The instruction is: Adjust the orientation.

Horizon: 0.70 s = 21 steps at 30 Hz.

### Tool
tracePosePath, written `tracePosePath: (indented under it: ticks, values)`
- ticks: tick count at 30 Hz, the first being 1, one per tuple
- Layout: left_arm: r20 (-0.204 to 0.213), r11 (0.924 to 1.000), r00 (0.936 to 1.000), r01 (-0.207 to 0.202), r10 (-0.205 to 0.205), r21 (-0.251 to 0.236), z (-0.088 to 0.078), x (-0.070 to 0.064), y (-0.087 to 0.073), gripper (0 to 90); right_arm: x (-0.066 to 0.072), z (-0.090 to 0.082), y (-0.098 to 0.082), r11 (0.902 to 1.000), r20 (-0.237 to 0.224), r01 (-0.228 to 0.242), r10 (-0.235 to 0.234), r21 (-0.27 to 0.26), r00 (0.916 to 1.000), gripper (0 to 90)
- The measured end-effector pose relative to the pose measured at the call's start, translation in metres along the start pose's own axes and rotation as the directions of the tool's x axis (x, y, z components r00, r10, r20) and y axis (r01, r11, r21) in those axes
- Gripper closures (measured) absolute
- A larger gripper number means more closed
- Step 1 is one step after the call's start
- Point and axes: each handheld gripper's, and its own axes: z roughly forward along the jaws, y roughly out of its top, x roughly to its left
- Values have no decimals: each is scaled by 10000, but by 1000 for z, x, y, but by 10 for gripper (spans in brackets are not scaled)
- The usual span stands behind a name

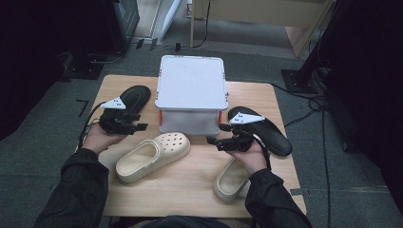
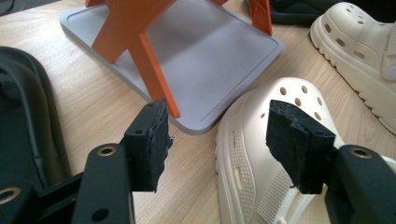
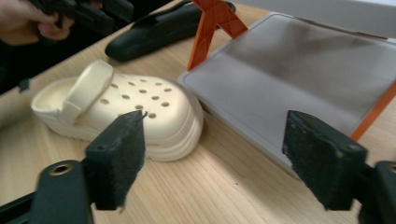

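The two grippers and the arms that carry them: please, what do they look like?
Both the left gripper and the right gripper are black, and each has a pale three-cornered plate with dark dots on top. Their jaws end in rough black foam pads. A black cable trails from the left one. The person wears dark sleeves, finely ribbed, down to the wrists.
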Motion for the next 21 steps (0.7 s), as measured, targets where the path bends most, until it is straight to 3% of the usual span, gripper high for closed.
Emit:
tracePosePath:
  ticks: [3, 9, 21]
  values:
    - [26, 10000, 10000, -41, 41, -33, 0, -1, -1, 390, 1, -2, -3, 9992, 230, 405, -403, -70, 9989, 287]
    - [19, 9998, 9999, -114, 114, 151, 2, 1, -3, 399, -6, 3, -5, 9998, 179, 206, -207, 73, 9996, 316]
    - [-45, 9999, 9999, -141, 141, 21, -4, -1, -6, 422, -4, 0, -4, 9986, 159, 533, -533, -8, 9985, 394]
